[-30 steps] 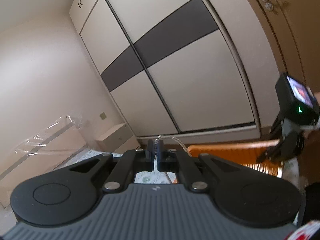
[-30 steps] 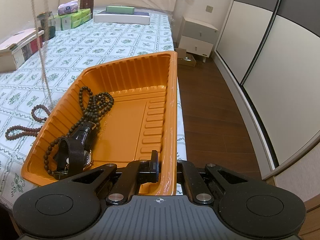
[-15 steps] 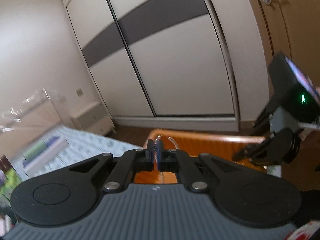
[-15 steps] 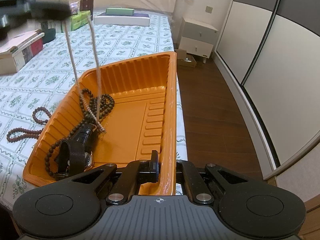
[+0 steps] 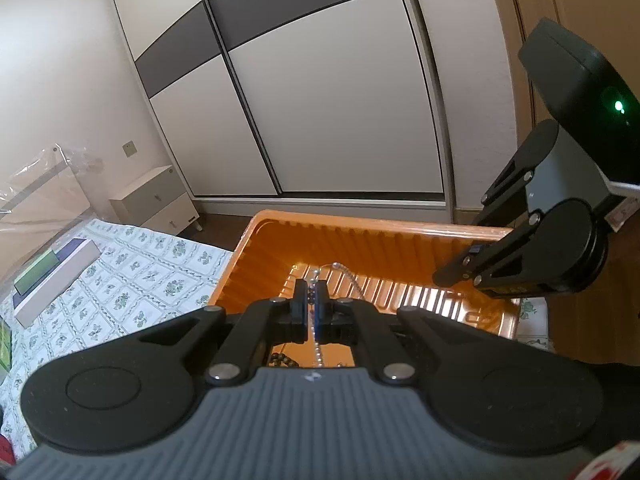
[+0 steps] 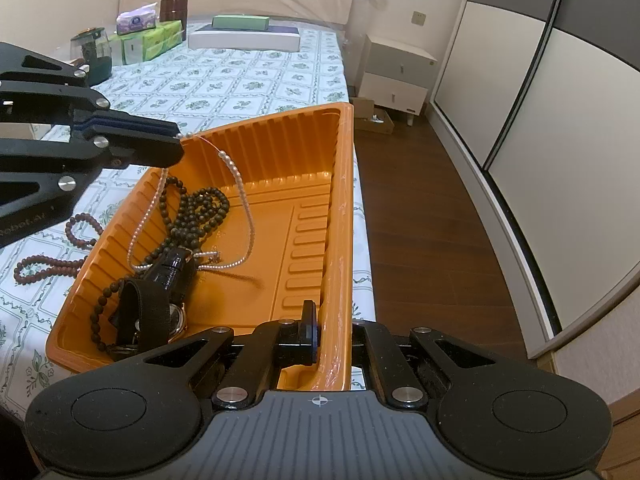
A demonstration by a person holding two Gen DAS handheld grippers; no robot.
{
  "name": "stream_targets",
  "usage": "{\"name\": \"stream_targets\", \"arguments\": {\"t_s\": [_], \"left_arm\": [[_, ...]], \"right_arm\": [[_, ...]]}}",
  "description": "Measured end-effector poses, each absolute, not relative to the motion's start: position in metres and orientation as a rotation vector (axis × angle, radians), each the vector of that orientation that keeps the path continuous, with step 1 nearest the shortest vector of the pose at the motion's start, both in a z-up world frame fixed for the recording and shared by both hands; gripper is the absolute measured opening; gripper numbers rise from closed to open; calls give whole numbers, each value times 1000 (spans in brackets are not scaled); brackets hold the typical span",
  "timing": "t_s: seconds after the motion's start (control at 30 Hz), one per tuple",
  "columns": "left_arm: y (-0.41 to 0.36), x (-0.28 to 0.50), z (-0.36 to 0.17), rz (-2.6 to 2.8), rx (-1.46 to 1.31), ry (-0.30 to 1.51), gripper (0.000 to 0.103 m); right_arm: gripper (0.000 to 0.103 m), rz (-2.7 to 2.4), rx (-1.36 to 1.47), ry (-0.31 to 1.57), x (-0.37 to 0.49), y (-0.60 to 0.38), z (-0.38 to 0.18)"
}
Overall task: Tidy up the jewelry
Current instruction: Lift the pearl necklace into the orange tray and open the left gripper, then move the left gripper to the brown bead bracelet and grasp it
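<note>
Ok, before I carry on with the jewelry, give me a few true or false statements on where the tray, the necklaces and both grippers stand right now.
1. The left gripper is shut on the pearl necklace. True.
2. The pearl necklace hangs clear above the orange tray. False: its lower loop already lies on the tray floor.
3. The right gripper is shut on the tray's rim. True.
4. The dark bead necklace lies on the bedsheet. False: it is inside the tray, beside the black watch.
5. A reddish-brown bead string lies on the bedsheet outside the tray. True.
6. The tray holds nothing yet. False: it holds the beads, the watch and part of the pearls.
</note>
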State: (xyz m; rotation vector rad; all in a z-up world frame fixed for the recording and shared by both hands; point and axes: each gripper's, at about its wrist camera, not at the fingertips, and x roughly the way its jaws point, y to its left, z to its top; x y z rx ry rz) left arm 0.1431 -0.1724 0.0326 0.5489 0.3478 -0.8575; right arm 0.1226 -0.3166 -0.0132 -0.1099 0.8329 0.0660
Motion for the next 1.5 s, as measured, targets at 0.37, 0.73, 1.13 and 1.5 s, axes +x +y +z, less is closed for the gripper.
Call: {"name": "stream_targets", "arguments": {"t_s": [0.37, 0.73, 1.13, 1.5], "left_arm": [[-163, 152, 31, -829, 516, 395, 9], [-79, 152, 29, -614, 392, 465, 16], [22, 123, -11, -363, 316, 604, 25], [18, 116, -48, -385, 297, 686, 25]], "right_arm": [[4, 65, -108, 834, 123, -316, -13], [4, 61, -110, 840, 122, -319, -17], [4, 59, -109, 844, 118, -318, -18], [4, 56, -122, 851, 118, -314, -18]]}}
